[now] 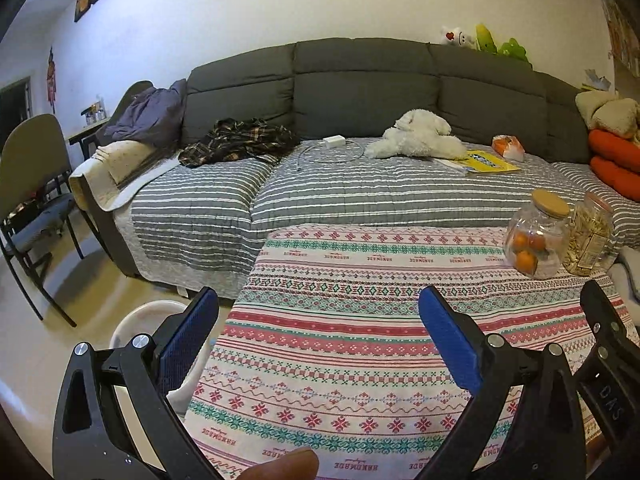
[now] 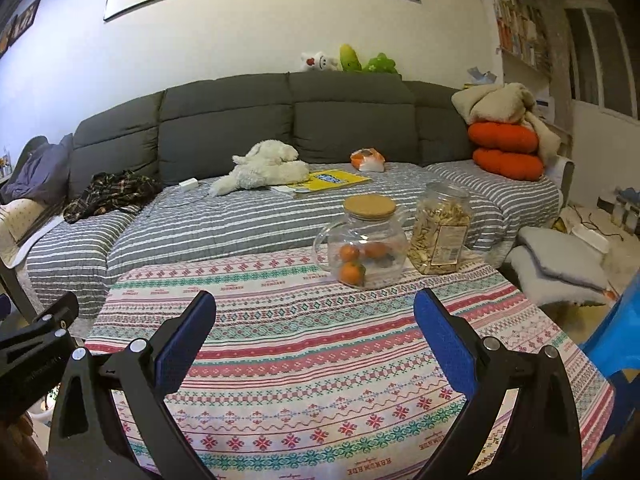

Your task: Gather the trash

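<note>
Both grippers hung over the patterned counter (image 2: 320, 360), the left gripper (image 1: 316, 344) and right gripper (image 2: 316, 340) each spread wide, holding nothing. No trash lay on the cloth itself. The likeliest piece, an orange-and-white bag (image 2: 368, 160), sat on the sofa (image 2: 240, 220) well beyond the glass jar (image 2: 364, 240), ahead and slightly right, so the right gripper looked nearer. Crumpled, its long axis ran roughly left to right; which way it pointed I couldn't tell. A white bin (image 1: 160, 320) waited below left.
</note>
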{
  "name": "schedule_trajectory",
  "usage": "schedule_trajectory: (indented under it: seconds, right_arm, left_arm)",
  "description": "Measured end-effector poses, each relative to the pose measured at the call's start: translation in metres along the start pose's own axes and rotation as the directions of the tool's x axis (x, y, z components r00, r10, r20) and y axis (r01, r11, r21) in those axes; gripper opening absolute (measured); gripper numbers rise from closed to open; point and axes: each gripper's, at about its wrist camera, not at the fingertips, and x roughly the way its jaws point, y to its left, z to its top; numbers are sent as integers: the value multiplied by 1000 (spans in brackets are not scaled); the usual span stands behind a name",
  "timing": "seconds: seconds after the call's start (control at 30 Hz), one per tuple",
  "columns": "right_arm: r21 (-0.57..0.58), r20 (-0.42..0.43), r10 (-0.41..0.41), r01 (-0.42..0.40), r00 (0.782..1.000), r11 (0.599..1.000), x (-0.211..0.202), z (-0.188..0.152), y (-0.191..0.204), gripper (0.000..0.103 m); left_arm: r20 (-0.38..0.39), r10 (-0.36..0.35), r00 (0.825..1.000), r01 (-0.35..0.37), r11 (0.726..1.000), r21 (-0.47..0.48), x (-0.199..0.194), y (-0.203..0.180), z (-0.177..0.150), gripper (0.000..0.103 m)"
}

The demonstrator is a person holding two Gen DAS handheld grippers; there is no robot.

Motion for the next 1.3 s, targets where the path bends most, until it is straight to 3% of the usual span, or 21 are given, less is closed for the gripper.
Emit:
schedule_trajectory:
  seconds: [0.53, 1.3]
  right_arm:
    - [-39, 31, 5, -3, 1000, 999, -3, -4, 11, 96]
    - [-32, 14, 16, -16, 1000, 999, -2, -8, 19, 96]
  left_arm:
    - [-7, 23, 1000, -23, 1000, -13, 4, 6, 2, 96]
    - [-9, 27, 1000, -27, 999, -18, 5, 11, 2, 96]
